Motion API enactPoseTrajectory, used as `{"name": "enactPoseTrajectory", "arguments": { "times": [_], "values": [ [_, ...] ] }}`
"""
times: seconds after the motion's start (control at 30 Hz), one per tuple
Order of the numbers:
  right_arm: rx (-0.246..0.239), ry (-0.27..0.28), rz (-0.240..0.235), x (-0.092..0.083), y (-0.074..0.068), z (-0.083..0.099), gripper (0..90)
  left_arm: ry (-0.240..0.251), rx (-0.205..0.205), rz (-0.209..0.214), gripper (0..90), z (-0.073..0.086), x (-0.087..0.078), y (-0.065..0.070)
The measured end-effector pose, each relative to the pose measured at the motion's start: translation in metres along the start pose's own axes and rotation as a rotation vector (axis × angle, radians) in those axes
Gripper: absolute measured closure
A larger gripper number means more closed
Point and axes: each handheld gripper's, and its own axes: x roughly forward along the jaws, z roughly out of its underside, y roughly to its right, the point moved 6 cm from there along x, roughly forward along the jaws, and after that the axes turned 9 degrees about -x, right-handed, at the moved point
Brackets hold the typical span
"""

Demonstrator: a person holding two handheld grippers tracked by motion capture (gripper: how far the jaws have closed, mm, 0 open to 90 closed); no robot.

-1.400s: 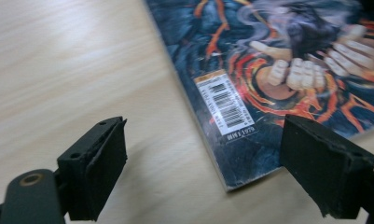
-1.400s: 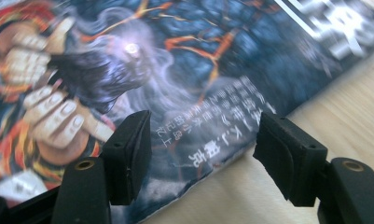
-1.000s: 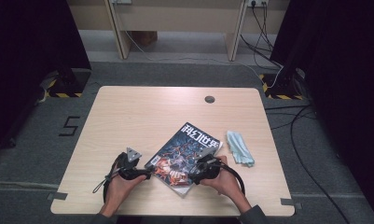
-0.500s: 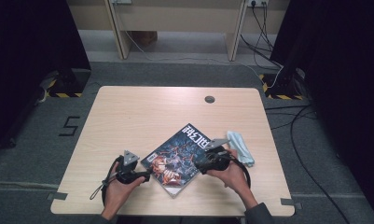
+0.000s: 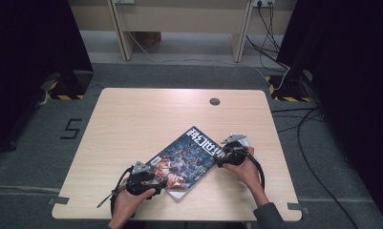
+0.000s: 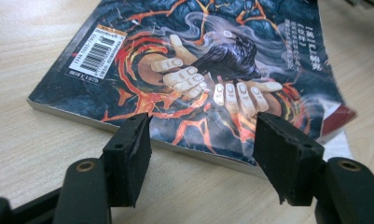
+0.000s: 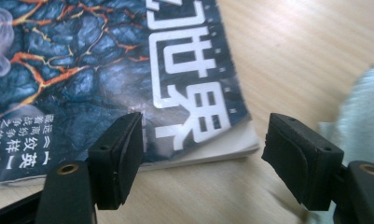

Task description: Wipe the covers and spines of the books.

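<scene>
Magazine (image 5: pixel 186 160) lies flat and cover up on the table (image 5: pixel 132 119), in its near half, turned so its title end points toward 1 o'clock and its barcode end toward 7 o'clock in the high view; left gripper (image 5: pixel 153 182) sits at the magazine's 7 o'clock corner, its jaws spread but just now closing, the pads (image 6: pixel 128 158) standing either side of the near edge without pressing it, nothing pinched; right gripper (image 5: pixel 221 160) sits at the magazine's 3 o'clock edge by the white title, its jaws spread and lately opening a little, the cover's corner just ahead of them and untouched; a pale cloth (image 7: pixel 362 112) lies just beside the right gripper, at its 2 o'clock in the right gripper view.
</scene>
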Motion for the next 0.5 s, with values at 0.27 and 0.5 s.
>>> {"name": "enactPoseTrajectory", "arguments": {
  "times": [0.27,0.5],
  "values": [
    [-0.005,-0.038,-0.027,-0.007,-0.015,0.005,27.3,0.013,-0.042,-0.027,35.4,-0.018,0.008,-0.019],
    [-0.096,-0.112,-0.014,-0.017,-0.042,0.019,22.4,0.002,-0.016,-0.094,34.9,-0.044,0.024,-0.035]
  ]
}}
